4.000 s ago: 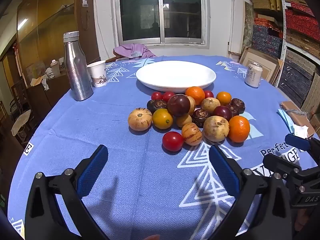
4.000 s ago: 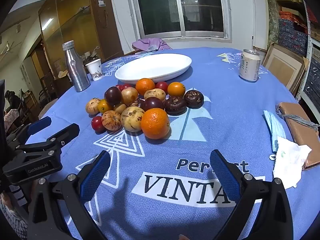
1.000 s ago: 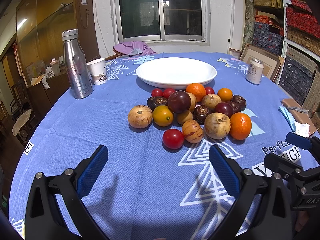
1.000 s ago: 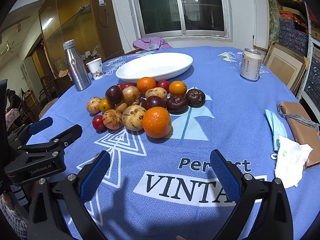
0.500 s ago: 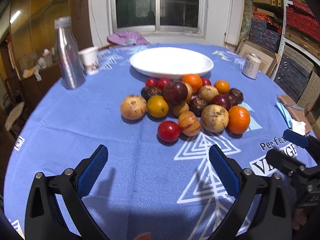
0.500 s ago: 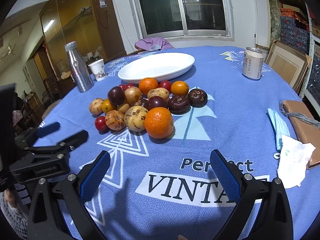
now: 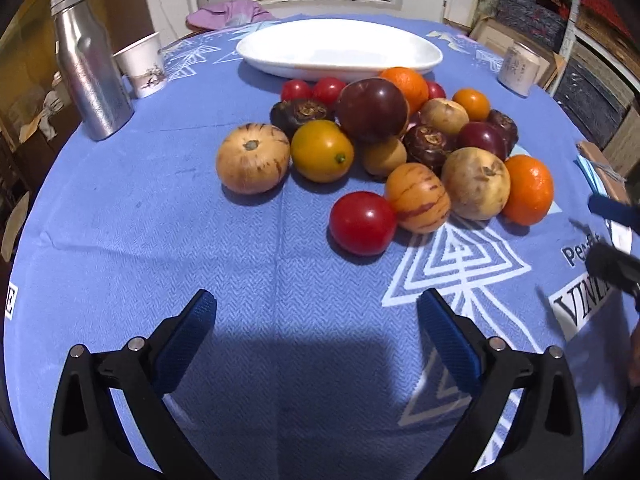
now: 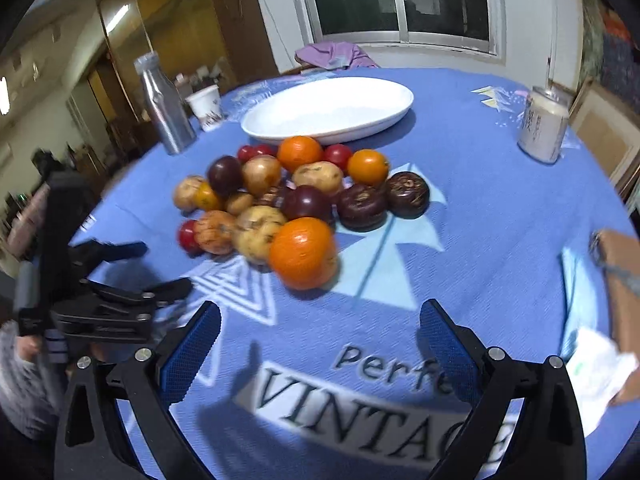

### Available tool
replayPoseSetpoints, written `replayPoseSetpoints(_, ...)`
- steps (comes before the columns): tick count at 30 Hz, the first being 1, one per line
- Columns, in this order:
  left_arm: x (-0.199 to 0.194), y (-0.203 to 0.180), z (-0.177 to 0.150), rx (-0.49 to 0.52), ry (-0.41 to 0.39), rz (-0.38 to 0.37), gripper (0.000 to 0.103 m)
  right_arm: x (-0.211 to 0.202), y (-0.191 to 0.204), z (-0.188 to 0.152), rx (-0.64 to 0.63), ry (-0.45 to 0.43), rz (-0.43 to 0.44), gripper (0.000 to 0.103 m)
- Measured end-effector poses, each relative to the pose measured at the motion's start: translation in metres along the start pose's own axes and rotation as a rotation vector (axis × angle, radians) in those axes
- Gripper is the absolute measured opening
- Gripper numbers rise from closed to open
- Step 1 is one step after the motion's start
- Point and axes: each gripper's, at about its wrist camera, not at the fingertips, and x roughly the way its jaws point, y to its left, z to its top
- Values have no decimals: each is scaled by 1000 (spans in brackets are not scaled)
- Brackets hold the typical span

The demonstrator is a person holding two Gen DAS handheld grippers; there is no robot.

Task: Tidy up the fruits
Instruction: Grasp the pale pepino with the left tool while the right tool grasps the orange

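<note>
Left gripper (image 7: 316,316): jaws wide, nothing between the blue pads (image 7: 188,336), poised over bare blue tablecloth (image 7: 160,240) short of the fruit. Right gripper (image 8: 320,328): jaws equally wide, empty, hanging above the printed "VINTAGE" lettering (image 8: 380,424) on the cloth. The right wrist view is motion-blurred.

Fruit pile (image 7: 392,148) sits mid-table, beyond both grippers, with all pieces on the cloth.

- Nearest the left gripper: a red tomato (image 7: 362,222), touching a striped orange-tan fruit (image 7: 418,197) on its right.
- Right of that, a speckled tan fruit (image 7: 476,184), then a large orange (image 7: 528,190) at the pile's right edge. In the right wrist view this orange is the nearest piece to the right gripper.
- Left edge of pile: a pale striped round fruit (image 7: 253,157), just beside a yellow-orange citrus (image 7: 322,151).
- A dark purple plum (image 7: 372,110) rides high in the middle; dark brown fruits, small tomatoes and another orange lie behind and around it.

White oval dish (image 7: 340,50) is at the far side of the pile, with no fruit in it. Far left: steel bottle (image 7: 90,64) and a paper cup (image 7: 142,65) beside it. Far right: a drink can (image 7: 518,66). At the right table edge, the right wrist view shows a brown packet (image 8: 624,276) and crumpled white paper (image 8: 596,364).
</note>
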Motion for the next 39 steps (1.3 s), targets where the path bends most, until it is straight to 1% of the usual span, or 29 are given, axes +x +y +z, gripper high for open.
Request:
replayPoseSetpoints(3, 1, 3, 1, 21, -10, -26, 99, 14, -9, 6, 2, 42, -8, 100)
replayPoseSetpoints(5, 1, 3, 2, 24, -15, -21, 99, 17, -15, 6, 2, 45, -16, 100)
replayPoseSetpoints(7, 1, 2, 3, 28, -11, -18, 99, 22, -18, 6, 7, 45, -6, 100)
replayPoseSetpoints(9, 2, 5, 8, 47, 1, -31, 99, 28, -19, 4, 8, 53, -1, 100)
replayPoseSetpoints(10, 3, 6, 11, 52, -7, -27, 99, 30, -19, 2, 5, 62, -9, 100)
replayPoseSetpoints(11, 1, 11, 14, 51, -35, -14, 99, 32, -20, 1, 2, 75, -16, 100)
replayPoseSetpoints(12, 0, 15, 18, 57, -51, -20, 99, 32, -18, 1, -10, 76, -20, 100)
replayPoseSetpoints(13, 0, 18, 22, 65, -49, -33, 99, 32, -16, 2, -25, 75, -19, 100)
replayPoseSetpoints(15, -2, 27, 33, 70, -66, -54, 99, 30, -9, 4, -62, 74, -1, 100)
replayPoseSetpoints(16, -2, 29, 38, 77, -75, -56, 99, 27, -4, 7, -83, 64, 9, 100)
replayPoseSetpoints(18, -3, 32, 47, 87, -97, -54, 99, 26, 5, 13, -119, 49, -6, 100)
replayPoseSetpoints(19, -1, 35, 52, 84, -106, -58, 99, 27, 7, 15, -127, 50, -4, 97)
replayPoseSetpoints(20, 0, 38, 56, 78, -112, -68, 99, 28, 8, 18, -127, 41, 3, 85)
replayPoseSetpoints(22, 4, 43, 61, 65, -122, -90, 99, 32, 4, 21, -102, 32, 0, 71)
replayPoseSetpoints(23, 5, 45, 62, 64, -124, -112, 99, 34, 3, 21, -94, 32, 1, 70)
replayPoseSetpoints(26, 8, 50, 66, 73, -141, -135, 99, 39, -7, 21, -42, 38, 59, 71)
replayPoseSetpoints(30, 13, 52, 70, 105, -152, -187, 99, 40, -3, 19, -76, 20, 43, 70)
replayPoseSetpoints(31, 14, 51, 71, 115, -156, -198, 98, 41, 0, 18, -85, 20, 37, 69)
replayPoseSetpoints(32, 15, 50, 72, 128, -160, -205, 97, 41, 2, 17, -94, 17, 32, 64)
replayPoseSetpoints(34, 18, 48, 74, 160, -168, -215, 96, 42, 4, 16, -98, 16, 44, 59)
replayPoseSetpoints(35, 19, 48, 75, 168, -166, -230, 94, 42, 4, 17, -94, 16, 54, 56)
replayPoseSetpoints(36, 21, 49, 76, 171, -160, -261, 88, 42, 4, 17, -91, 15, 63, 55)
replayPoseSetpoints(37, 21, 49, 76, 170, -155, -280, 88, 43, 4, 17, -89, 15, 70, 52)
replayPoseSetpoints(39, 20, 53, 75, 175, -155, -300, 84, 42, 4, 17, -86, 10, 77, 51)
